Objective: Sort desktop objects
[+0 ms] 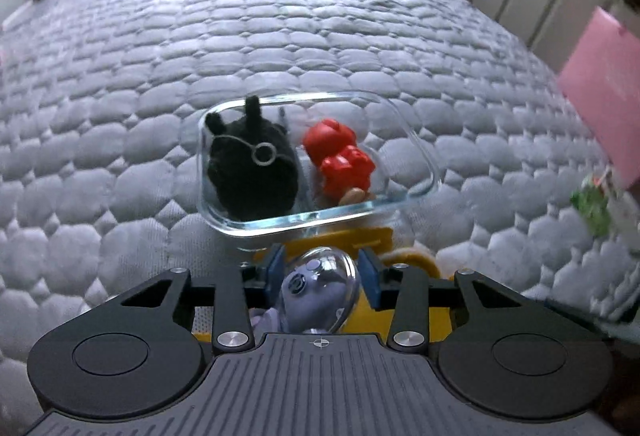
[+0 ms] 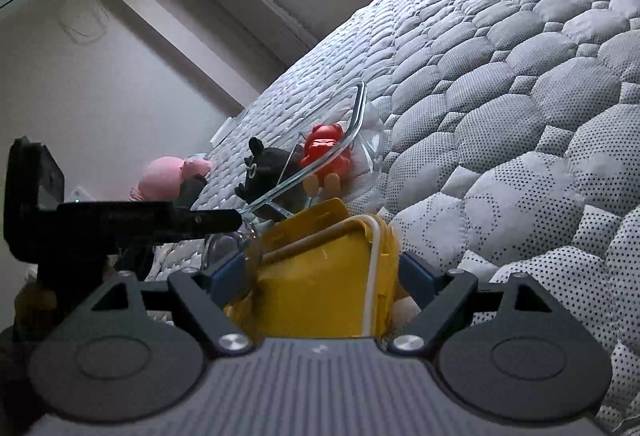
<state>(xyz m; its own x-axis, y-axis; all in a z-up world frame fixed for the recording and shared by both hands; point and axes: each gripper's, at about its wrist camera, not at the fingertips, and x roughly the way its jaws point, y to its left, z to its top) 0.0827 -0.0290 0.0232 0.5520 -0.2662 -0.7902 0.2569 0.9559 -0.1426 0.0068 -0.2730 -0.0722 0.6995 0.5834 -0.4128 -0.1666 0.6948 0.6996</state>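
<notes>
While the left gripper (image 1: 320,268) has its blue-padded fingers (image 1: 276,268) closed on a clear plastic capsule (image 1: 320,284) with a greyish-purple toy inside, the relation that matters is capsule to glass container (image 1: 416,171): the container lies straight ahead of the left fingers, just past the tips. Near rim faces the fingers; long axis runs across the view, left to right.

The container sits on the quilted grey bed (image 1: 280,35), roughly mid-bed and well off the far edge. A glass divider splits it in two. Left compartment holds a black fuzzy toy (image 1: 248,163); right compartment holds a red figure (image 1: 340,159). Both sides look fairly full; cannot tell how much room is left.

The right gripper (image 2: 324,276) has its fingers closed on a yellow box-like item (image 2: 320,276) with a white cord or strap across it. In the left view that yellow item shows just under and beyond the capsule, between the left fingers and the container's near rim, so the two grippers are close together. The left gripper's body crosses the left side of the right view.

Judgement: the left hand is nearer and better lined up with the container. If the capsule goes in, the path is forward and over the near rim. Risk is clipping the yellow item or the glass rim. Which compartment, not settled from this.

Off to the side in the right view, a pink toy (image 2: 160,179) sits beyond the container.
</notes>
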